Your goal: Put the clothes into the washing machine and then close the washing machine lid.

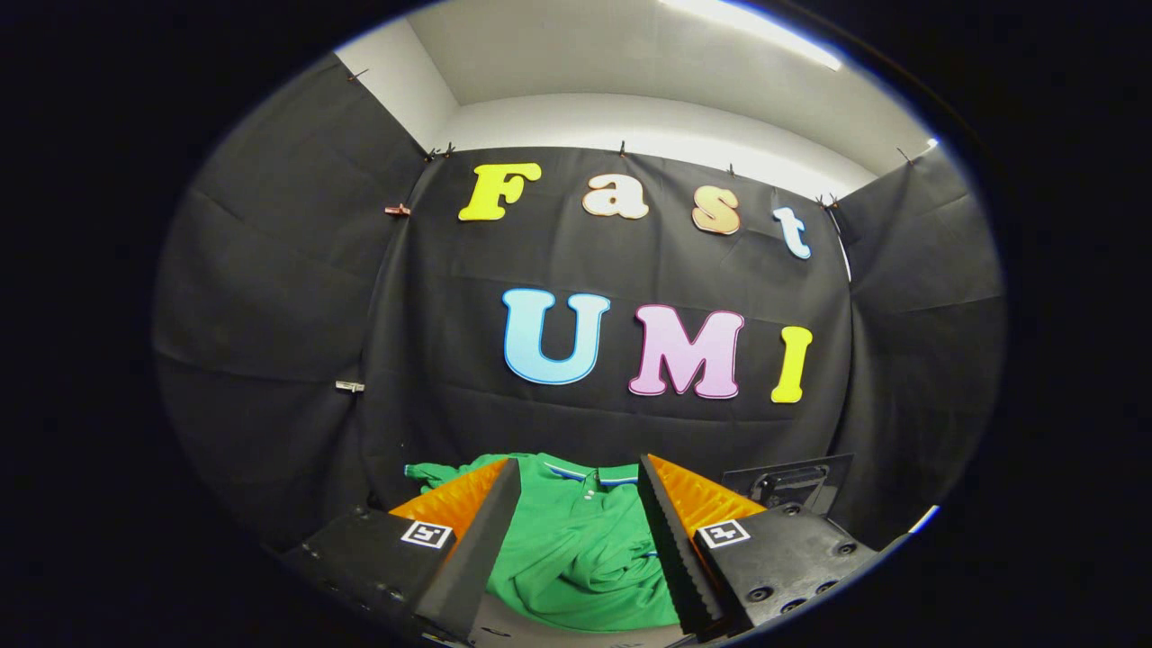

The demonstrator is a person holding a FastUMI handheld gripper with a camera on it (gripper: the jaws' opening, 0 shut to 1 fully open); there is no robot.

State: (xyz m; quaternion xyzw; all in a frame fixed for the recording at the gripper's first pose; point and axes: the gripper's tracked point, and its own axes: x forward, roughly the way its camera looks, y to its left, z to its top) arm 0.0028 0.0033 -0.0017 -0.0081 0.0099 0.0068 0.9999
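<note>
One green shirt (pixel 576 540) between the open tongs (pixel 578 486)

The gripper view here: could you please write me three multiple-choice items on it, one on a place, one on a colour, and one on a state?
1. Where does the shirt lie relative to the gripper?
A. Ahead of the fingers, seen through the gap between them
B. Hung on the booth wall
C. Draped over one finger

2. What colour is the shirt?
A. Red
B. Green with a striped collar
C. Plain white

3. How do the gripper's fingers stand?
A. Shut on the shirt
B. Shut on nothing
C. Open, apart, not pressing the shirt

Answers:
1 A, since the cloth shows between and just beyond the fingers.
2 B, since the fabric is green and the collar edge is striped.
3 C, since a wide gap separates the fingers.
</note>
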